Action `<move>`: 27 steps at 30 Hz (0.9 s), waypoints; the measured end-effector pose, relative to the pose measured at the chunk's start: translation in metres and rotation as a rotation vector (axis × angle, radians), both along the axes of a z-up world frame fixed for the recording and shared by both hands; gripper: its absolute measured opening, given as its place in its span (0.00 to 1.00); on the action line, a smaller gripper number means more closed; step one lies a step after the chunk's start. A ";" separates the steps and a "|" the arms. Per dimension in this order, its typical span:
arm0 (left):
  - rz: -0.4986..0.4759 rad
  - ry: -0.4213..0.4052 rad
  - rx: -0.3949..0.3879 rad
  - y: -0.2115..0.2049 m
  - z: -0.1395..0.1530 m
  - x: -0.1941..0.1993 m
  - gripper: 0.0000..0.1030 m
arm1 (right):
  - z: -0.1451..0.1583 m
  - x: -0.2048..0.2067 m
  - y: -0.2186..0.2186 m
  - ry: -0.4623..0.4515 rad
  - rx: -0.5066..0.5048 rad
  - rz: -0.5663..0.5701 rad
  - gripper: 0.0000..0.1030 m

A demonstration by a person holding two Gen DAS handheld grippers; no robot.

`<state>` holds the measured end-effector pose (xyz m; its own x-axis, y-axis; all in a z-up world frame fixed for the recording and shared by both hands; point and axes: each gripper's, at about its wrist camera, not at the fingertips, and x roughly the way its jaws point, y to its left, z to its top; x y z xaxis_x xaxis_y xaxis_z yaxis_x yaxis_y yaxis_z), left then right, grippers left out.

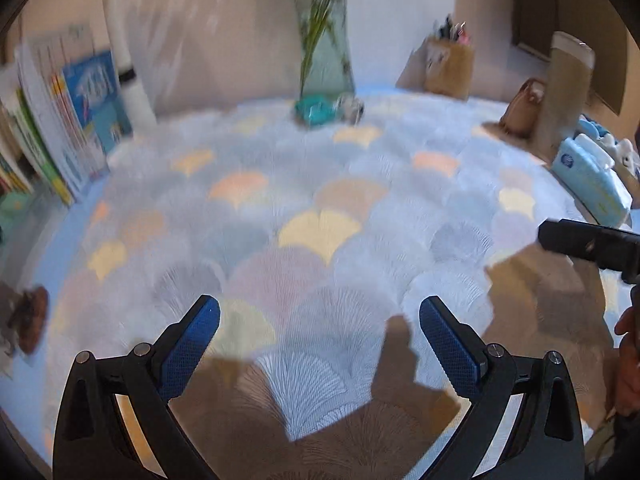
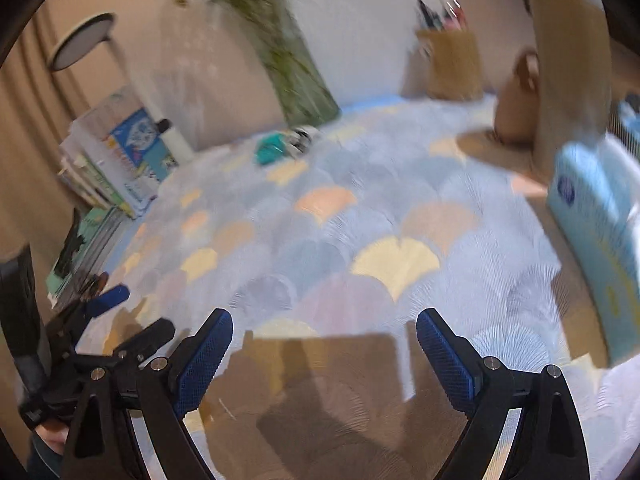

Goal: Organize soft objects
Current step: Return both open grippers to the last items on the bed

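My left gripper (image 1: 320, 320) is open and empty above a table covered by a pastel fan-pattern cloth (image 1: 320, 208). My right gripper (image 2: 325, 334) is also open and empty over the same cloth (image 2: 360, 220). A light blue soft tissue pack (image 1: 592, 176) lies at the right edge, close to my right gripper's right side (image 2: 592, 216). A small teal soft item (image 1: 318, 110) lies at the foot of the vase, also in the right wrist view (image 2: 272, 148). A brown soft bag (image 1: 522, 106) sits at the back right. A brown fuzzy thing (image 1: 30, 318) lies at the left edge.
A glass vase with green stems (image 1: 324, 52) stands at the back centre. Books (image 1: 64, 128) lean at the left. A pen holder (image 1: 450, 64) and a tall beige post (image 1: 564, 88) stand at the back right. The left gripper shows in the right wrist view (image 2: 104, 312).
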<state>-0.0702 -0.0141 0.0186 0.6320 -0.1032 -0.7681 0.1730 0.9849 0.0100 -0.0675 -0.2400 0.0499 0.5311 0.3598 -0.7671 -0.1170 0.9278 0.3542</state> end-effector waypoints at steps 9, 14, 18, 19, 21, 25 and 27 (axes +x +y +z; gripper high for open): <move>0.010 0.032 -0.015 0.003 0.001 0.000 0.97 | -0.005 0.002 0.003 0.040 -0.025 0.001 0.91; -0.005 -0.001 -0.051 0.013 0.040 0.012 0.97 | 0.008 0.012 0.019 0.123 -0.044 0.146 0.91; 0.025 -0.031 -0.144 0.021 0.078 0.059 0.97 | 0.046 0.038 0.035 0.059 -0.145 0.192 0.91; 0.036 -0.031 -0.171 0.023 0.081 0.073 0.97 | 0.053 0.051 0.036 0.049 -0.142 0.185 0.91; 0.057 -0.049 -0.229 0.025 0.085 0.104 0.96 | 0.062 0.080 0.033 0.027 -0.074 0.161 0.91; 0.039 -0.004 -0.383 0.030 0.065 0.162 0.83 | 0.047 0.138 0.019 0.051 0.100 0.096 0.77; 0.049 0.032 -0.431 0.033 0.046 0.191 0.81 | 0.033 0.166 0.017 0.094 0.166 0.078 0.63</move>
<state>0.1207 0.0188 0.0650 0.6208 -0.3892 -0.6806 0.1190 0.9048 -0.4088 0.0988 -0.2232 0.0826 0.4250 0.5229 -0.7389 -0.1457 0.8452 0.5143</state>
